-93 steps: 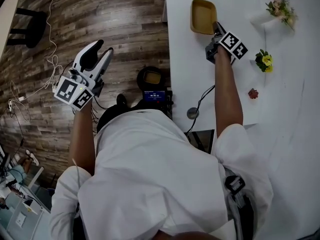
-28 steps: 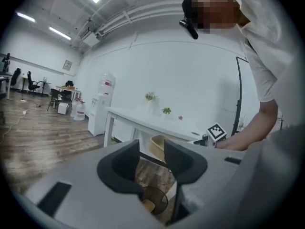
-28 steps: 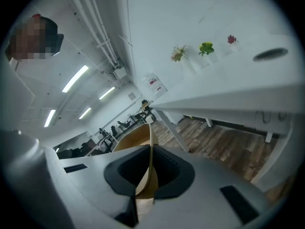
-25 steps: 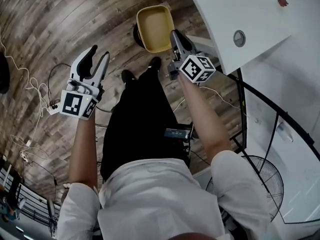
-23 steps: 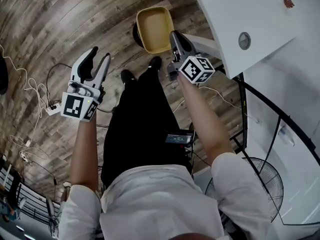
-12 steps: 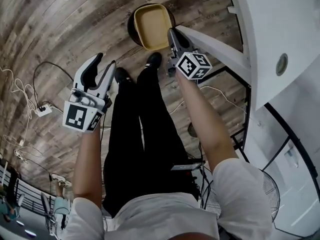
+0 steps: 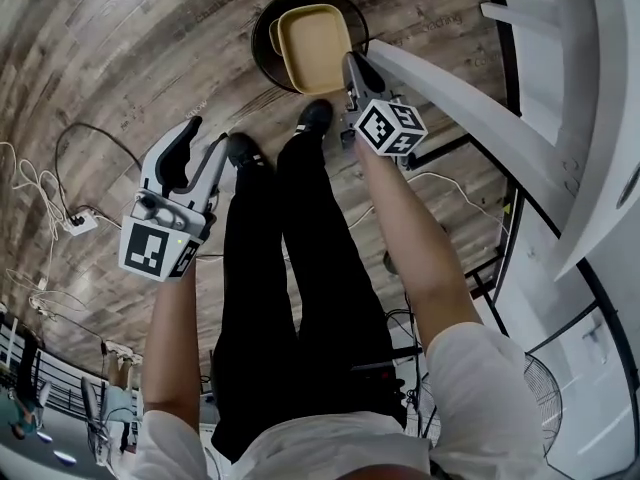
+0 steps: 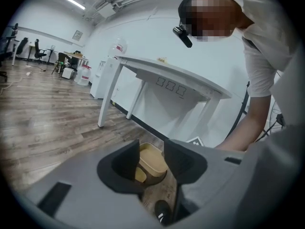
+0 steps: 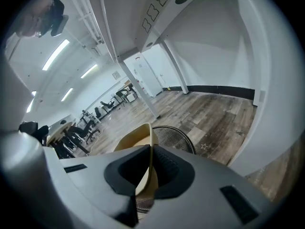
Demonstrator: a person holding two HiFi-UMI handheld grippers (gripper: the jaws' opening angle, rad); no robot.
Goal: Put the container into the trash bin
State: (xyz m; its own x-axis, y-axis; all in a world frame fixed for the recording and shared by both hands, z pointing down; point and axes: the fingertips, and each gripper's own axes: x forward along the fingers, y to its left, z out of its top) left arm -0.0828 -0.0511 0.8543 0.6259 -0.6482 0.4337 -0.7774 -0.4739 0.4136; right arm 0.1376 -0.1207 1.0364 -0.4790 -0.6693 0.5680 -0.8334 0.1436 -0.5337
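Observation:
A tan rectangular container (image 7: 314, 46) hangs right over the round black mesh trash bin (image 7: 266, 28) on the wooden floor. My right gripper (image 7: 352, 65) is shut on the container's near rim; in the right gripper view the rim (image 9: 149, 142) is pinched edge-on between the jaws, with the trash bin (image 9: 174, 136) just beyond. My left gripper (image 7: 200, 138) stands open and empty to the left of the person's legs. Between its jaws, the left gripper view shows the container (image 8: 151, 159) over the trash bin (image 8: 155, 178) farther off.
A white table (image 7: 470, 108) with slanted legs rises at the right, close to my right gripper. The person's black shoes (image 7: 312, 118) stand just short of the bin. Cables and a power strip (image 7: 75, 223) lie on the floor at the left.
Both grippers have sunk toward the floor. The container has come from beside the table edge to directly above the bin. The left jaws stay open and the right stay shut on the rim.

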